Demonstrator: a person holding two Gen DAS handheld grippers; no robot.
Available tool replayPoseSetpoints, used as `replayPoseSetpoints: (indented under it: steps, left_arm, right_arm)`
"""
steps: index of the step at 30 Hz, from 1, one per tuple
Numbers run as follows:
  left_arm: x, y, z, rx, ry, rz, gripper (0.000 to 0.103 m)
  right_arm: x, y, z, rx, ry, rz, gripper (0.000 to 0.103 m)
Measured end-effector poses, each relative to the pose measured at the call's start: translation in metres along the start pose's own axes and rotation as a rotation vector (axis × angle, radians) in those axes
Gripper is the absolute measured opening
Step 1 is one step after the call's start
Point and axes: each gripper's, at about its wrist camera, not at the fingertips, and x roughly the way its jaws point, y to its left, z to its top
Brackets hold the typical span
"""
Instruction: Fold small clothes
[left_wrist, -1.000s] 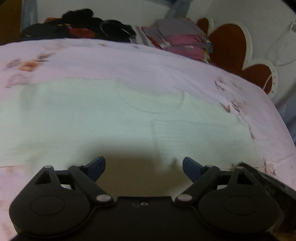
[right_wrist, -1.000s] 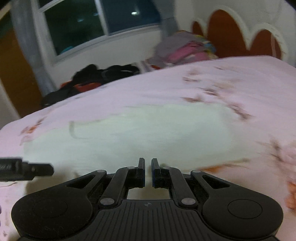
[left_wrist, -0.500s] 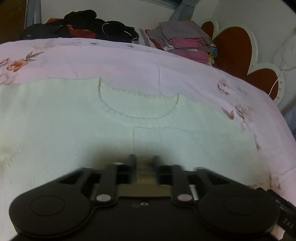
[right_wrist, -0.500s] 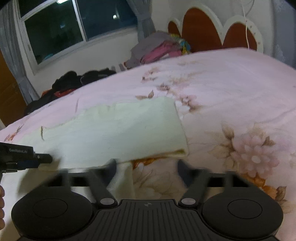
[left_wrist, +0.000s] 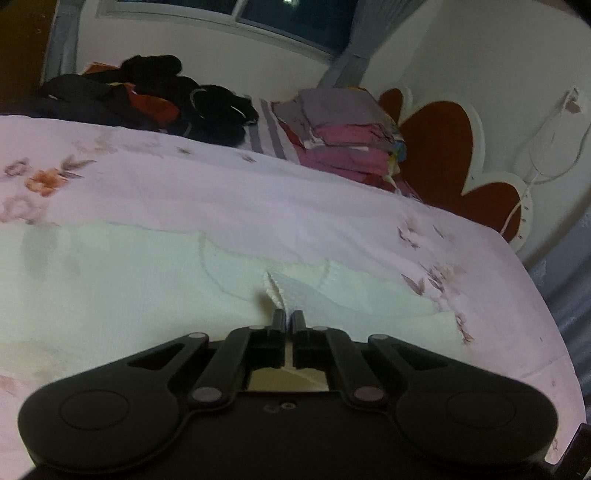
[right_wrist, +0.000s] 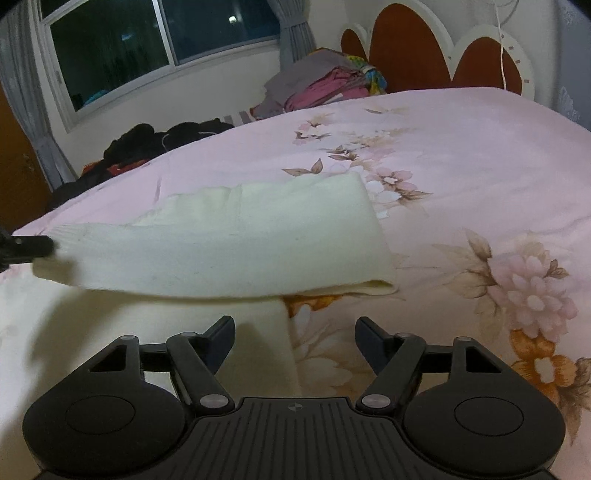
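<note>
Left gripper (left_wrist: 285, 320) clamped on cream sweater (right_wrist: 236, 236) cuff, thin pinch; could slip w/ a tug, undoing fold. Right gripper (right_wrist: 294, 338) jaws apart, empty.

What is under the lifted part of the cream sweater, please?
Under the lifted fold of the cream sweater, more of the same sweater lies flat, then the floral bedsheet. The left gripper pinches that fold. What lies deeper under the fold is covered.

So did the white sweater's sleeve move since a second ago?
Yes. The sleeve lay flat before; now the left tool holds its cuff lifted off the pink bedsheet, with the sleeve stretching across toward the window side.
</note>
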Motion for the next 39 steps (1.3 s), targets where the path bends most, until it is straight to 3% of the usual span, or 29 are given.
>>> replayPoseSetpoints:
  steps: [9,10,11,12,16,18,23,25,26,28,29,30,33,39]
  left_arm:
    - [-0.037,0.067,0.007,-0.053,-0.057,0.140,0.003]
    - [-0.039,0.078,0.007,-0.063,-0.052,0.160,0.003]
    - [-0.039,0.085,0.006,-0.075,-0.045,0.173,0.003]
    - [-0.038,0.092,0.004,-0.087,-0.035,0.182,0.003]
    - [-0.028,0.104,-0.007,-0.094,-0.005,0.213,0.003]
    - [-0.025,0.112,-0.011,-0.117,0.003,0.225,0.003]
    - [-0.013,0.116,-0.016,-0.091,0.040,0.265,0.004]
    - [-0.011,0.112,-0.019,-0.046,0.038,0.295,0.010]
    - [-0.013,0.110,-0.020,-0.032,0.028,0.311,0.020]
    - [-0.022,0.109,-0.019,-0.039,0.009,0.317,0.025]
    - [-0.026,0.107,-0.018,-0.041,-0.004,0.310,0.027]
    - [-0.031,0.104,-0.017,-0.029,-0.019,0.313,0.028]
    - [-0.037,0.091,-0.017,0.010,-0.045,0.301,0.032]
    - [-0.014,0.073,-0.020,0.042,-0.011,0.267,0.034]
  right_arm:
    - [0.015,0.014,0.004,-0.019,-0.009,-0.012,0.071]
    - [0.018,0.015,0.005,-0.018,-0.010,-0.013,0.065]
    - [0.020,0.016,0.007,-0.016,-0.009,-0.008,0.050]
    - [0.022,0.017,0.008,-0.013,-0.009,-0.006,0.044]
    - [0.029,0.020,0.014,-0.016,-0.014,0.005,0.041]
    - [0.030,0.019,0.015,-0.009,-0.012,0.023,0.019]
    - [0.030,0.012,0.013,-0.017,0.009,0.024,0.018]
    - [0.024,0.011,0.015,-0.010,0.008,0.018,0.018]
    - [0.019,0.010,0.017,-0.005,0.000,0.025,0.018]
    - [0.009,0.008,0.020,-0.003,-0.030,0.041,0.029]
    - [0.006,0.008,0.023,-0.013,-0.050,0.046,0.046]
    - [0.004,0.008,0.028,-0.023,-0.063,0.044,0.056]
    - [0.017,0.003,0.042,-0.015,-0.048,0.055,0.056]
    - [0.060,-0.004,0.067,0.016,0.009,0.078,0.052]
